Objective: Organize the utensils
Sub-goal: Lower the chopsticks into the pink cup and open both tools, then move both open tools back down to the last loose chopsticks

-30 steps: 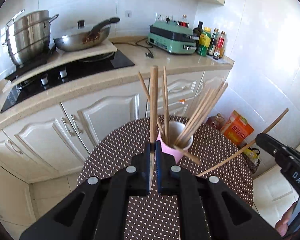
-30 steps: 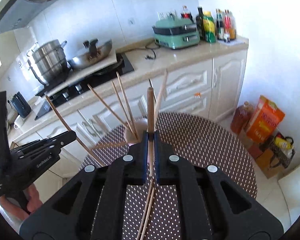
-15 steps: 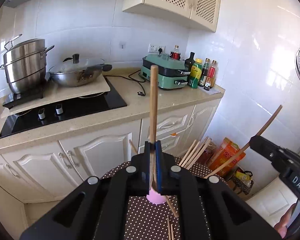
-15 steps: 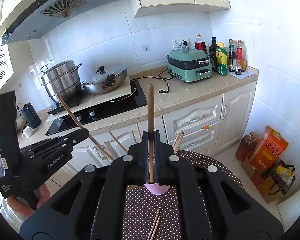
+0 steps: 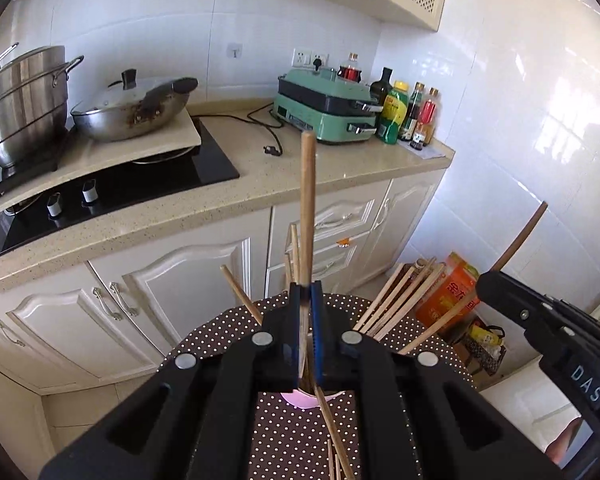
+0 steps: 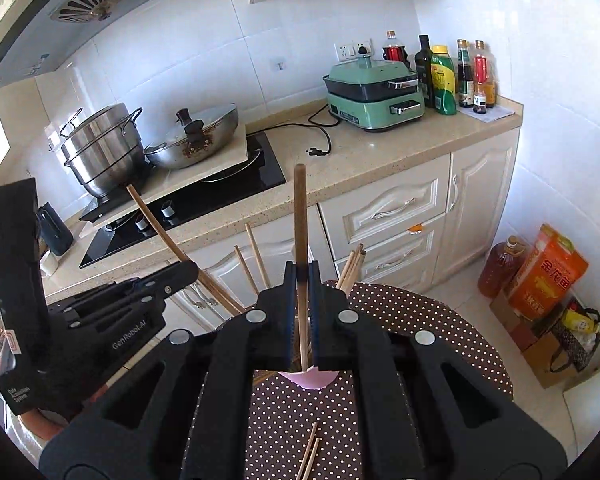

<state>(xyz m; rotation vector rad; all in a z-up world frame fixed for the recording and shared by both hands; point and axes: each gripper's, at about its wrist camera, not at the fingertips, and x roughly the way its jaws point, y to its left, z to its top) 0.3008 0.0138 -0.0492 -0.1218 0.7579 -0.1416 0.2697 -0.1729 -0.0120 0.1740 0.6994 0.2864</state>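
My left gripper (image 5: 307,288) is shut on a wooden chopstick (image 5: 307,208) that stands upright above a pink cup (image 5: 300,399). My right gripper (image 6: 301,270) is shut on another wooden chopstick (image 6: 300,216), also upright over the same pink cup (image 6: 310,380). The cup holds several chopsticks (image 5: 396,304) leaning outward and is mostly hidden behind the jaws. It stands on a round brown polka-dot table (image 6: 420,332). Loose chopsticks (image 6: 310,452) lie on the table near me. The right gripper (image 5: 540,320) shows at the right of the left wrist view, the left gripper (image 6: 100,312) at the left of the right wrist view.
A kitchen counter (image 5: 260,184) with white cabinets runs behind the table. It carries a steel pot (image 5: 24,100), a wok (image 5: 132,108), a green cooker (image 5: 324,108) and bottles (image 5: 404,112). An orange bag (image 6: 548,272) and an oil bottle (image 6: 500,264) stand on the floor at right.
Both grippers rose and tilted up from the cup, each keeping its chopstick, then dipped a little; the cup now sits low behind the jaws in both views.
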